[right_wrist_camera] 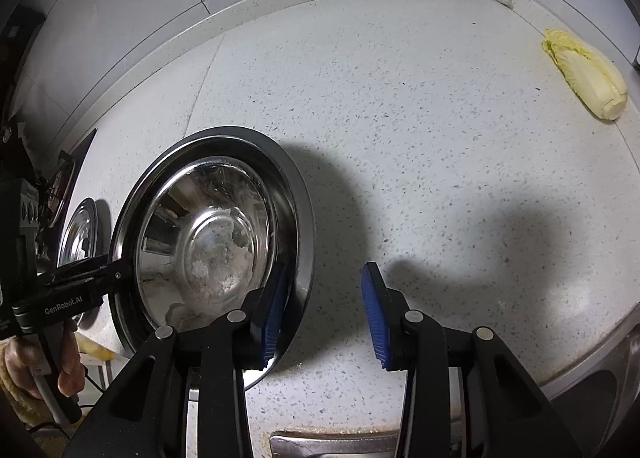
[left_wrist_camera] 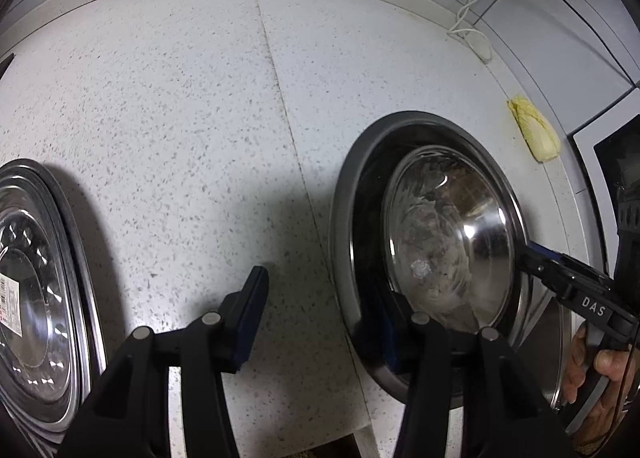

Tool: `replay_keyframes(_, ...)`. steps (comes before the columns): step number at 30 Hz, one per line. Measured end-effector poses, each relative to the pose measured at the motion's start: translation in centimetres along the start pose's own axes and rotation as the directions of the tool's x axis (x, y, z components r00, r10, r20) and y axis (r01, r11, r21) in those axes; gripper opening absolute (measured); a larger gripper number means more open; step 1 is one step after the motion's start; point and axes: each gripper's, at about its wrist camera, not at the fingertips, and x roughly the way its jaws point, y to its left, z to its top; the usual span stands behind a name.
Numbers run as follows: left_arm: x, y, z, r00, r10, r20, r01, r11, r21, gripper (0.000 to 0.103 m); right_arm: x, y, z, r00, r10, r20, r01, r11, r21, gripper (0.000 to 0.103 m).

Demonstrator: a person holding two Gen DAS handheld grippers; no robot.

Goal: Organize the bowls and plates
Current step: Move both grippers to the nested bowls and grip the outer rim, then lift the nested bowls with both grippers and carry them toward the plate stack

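Speckled white countertop [right_wrist_camera: 400, 137] lies ahead; your left gripper [left_wrist_camera: 324, 322] and right gripper [right_wrist_camera: 324, 314], both apart, flank the round steel bowl [right_wrist_camera: 208, 242] nested in its dark-rimmed plate [right_wrist_camera: 302, 193], likely for lifting.

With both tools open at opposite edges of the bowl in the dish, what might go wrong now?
1. The shiny steel bowl sits loose inside the larger dish; a tool closing on both rims could lift both or let the bowl slip.
2. The left tool and right tool approach from opposite sides and might tip or push it along the counter.
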Motion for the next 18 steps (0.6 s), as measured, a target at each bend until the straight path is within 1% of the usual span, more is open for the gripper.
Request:
replay_keyframes(2, -0.1, 0.0, 0.0, 1.000, -0.013, 0.006, 0.013, 1.000, 0.015, 0.039, 0.1, 0.0, 0.1, 1.000, 0.011, -0.003, -0.011, 1.000, -0.006, 0.027)
replay_keyframes(3, -0.2, 0.0, 0.0, 1.000, -0.014, 0.009, 0.014, 1.000, 0.024, 0.038, 0.1, 0.2, 0.1, 1.000, 0.008, -0.003, -0.008, 1.000, -0.017, 0.026)
replay_keyframes(5, -0.3, -0.3, -0.1, 1.000, -0.006, 0.021, 0.005, 0.999, 0.046, 0.034, 0.1, 0.7, 0.1, 1.000, 0.001, -0.005, -0.001, 0.999, -0.040, 0.020)
replay_keyframes(6, -0.3, -0.4, -0.1, 1.000, -0.004, 0.028, 0.003, 0.998, 0.056, 0.033, 0.1, 0.7, 0.0, 1.000, 0.000, -0.004, -0.001, 0.999, -0.044, 0.018)
replay_keyframes(8, -0.5, -0.5, -0.1, 0.999, -0.003, 0.042, 0.000, 0.997, 0.082, 0.027, 0.2, 1.2, -0.1, 1.000, -0.003, -0.001, 0.003, 0.998, -0.058, 0.014)
replay_keyframes(9, -0.5, -0.7, -0.1, 0.999, -0.002, 0.048, -0.002, 0.996, 0.092, 0.026, 0.3, 1.4, -0.1, 1.000, -0.004, -0.001, 0.004, 0.998, -0.063, 0.014)
replay_keyframes(11, -0.6, -0.9, -0.3, 0.998, -0.009, 0.056, 0.003, 0.994, 0.105, 0.019, 0.4, 1.8, -0.2, 1.000, -0.006, -0.001, 0.006, 0.997, -0.073, 0.012)
replay_keyframes(13, -0.6, -1.2, -0.3, 0.998, -0.017, 0.059, 0.010, 0.994, 0.113, 0.016, 0.4, 1.8, -0.3, 1.000, -0.008, 0.003, 0.008, 0.997, -0.080, 0.012)
replay_keyframes(18, -0.6, -1.1, -0.3, 0.998, -0.022, 0.065, 0.015, 0.993, 0.113, 0.016, 0.3, 1.9, -0.4, 1.000, 0.001, 0.011, 0.000, 0.998, -0.066, 0.012)
